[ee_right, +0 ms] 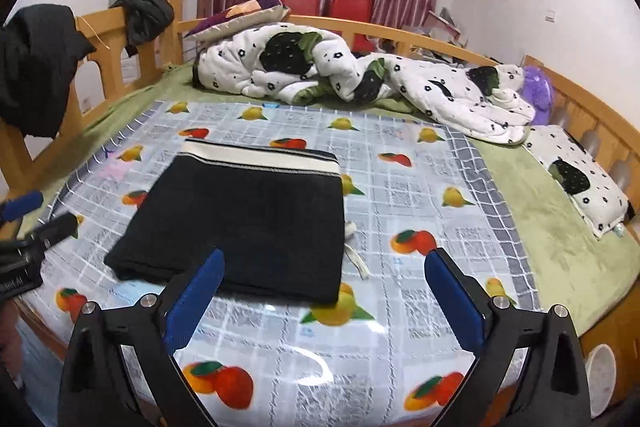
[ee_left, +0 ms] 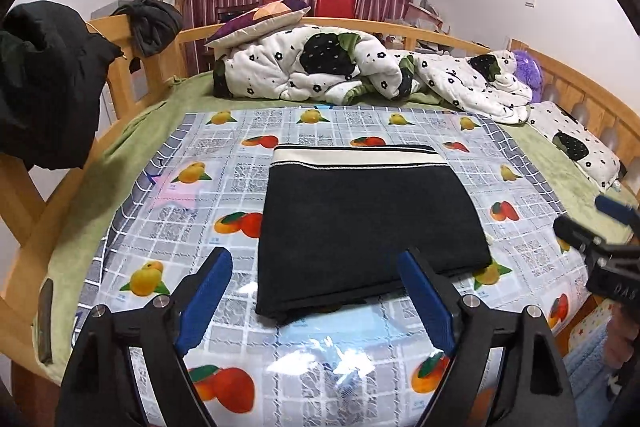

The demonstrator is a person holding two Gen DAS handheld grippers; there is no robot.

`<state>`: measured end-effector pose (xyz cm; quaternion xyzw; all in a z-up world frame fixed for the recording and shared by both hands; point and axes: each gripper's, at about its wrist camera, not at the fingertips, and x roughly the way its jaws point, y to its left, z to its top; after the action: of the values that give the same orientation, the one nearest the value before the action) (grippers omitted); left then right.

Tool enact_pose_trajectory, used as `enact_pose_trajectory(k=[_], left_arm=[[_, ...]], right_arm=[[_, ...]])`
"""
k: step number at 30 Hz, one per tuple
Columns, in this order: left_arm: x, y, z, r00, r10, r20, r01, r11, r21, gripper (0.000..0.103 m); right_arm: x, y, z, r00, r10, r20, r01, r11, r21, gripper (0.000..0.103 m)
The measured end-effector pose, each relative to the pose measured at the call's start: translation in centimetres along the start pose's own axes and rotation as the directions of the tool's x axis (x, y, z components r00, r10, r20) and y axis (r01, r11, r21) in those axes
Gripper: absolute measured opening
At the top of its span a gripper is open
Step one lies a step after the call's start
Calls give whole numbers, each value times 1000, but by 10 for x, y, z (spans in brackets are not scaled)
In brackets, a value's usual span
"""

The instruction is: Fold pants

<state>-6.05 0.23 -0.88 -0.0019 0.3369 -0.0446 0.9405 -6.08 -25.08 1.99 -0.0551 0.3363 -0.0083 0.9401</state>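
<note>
You have the fruit-print plastic sheet (ee_left: 344,351) spread over the green bedcover (ee_left: 120,143), and bare sheet shows on every side of the folded pants (ee_left: 368,219). In the left wrist view the sheet's grey checked border curves down the left of the frame and the wooden bed rail (ee_left: 120,75) stands beyond it at upper left, with dark clothes (ee_left: 44,83) hung over it. A rumpled white quilt (ee_left: 340,67) fills the upper centre, well apart from the pants. In the right wrist view a broad strip of bare sheet and bedcover runs down the right of the frame to a small pillow (ee_right: 576,183).

Your left gripper (ee_left: 316,303) has its jaws wide apart with nothing between the blue pads; the near folded edge of the pants lies just beyond and between the fingertips, not touched. Your right gripper (ee_right: 324,295) is likewise spread wide and empty, and the pants (ee_right: 248,219) sit at centre left, their near right corner between the fingertips. A white drawstring (ee_right: 356,255) pokes out at the pants' right edge
</note>
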Motion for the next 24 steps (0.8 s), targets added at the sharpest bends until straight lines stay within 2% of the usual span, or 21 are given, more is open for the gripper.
enact_pose_trajectory(k=[3, 9, 13, 24], left_arm=[[-6, -5, -2, 1000, -3, 5, 2, 1000, 13, 85], [-8, -6, -5, 1000, -12, 6, 12, 1000, 4, 85], [-8, -3, -5, 1000, -10, 11, 11, 1000, -9, 85], [-10, -1, -6, 1000, -4, 14, 5, 1000, -11, 85]], right_arm=[[1, -9, -7, 999, -6, -44, 9, 999, 50, 99], [-12, -19, -12, 999, -4, -33, 7, 996, 92, 99], [-10, -23, -18, 999, -1, -53, 7, 995, 101, 99], [-13, -24, -16, 999, 7, -44, -1, 992, 130, 99]])
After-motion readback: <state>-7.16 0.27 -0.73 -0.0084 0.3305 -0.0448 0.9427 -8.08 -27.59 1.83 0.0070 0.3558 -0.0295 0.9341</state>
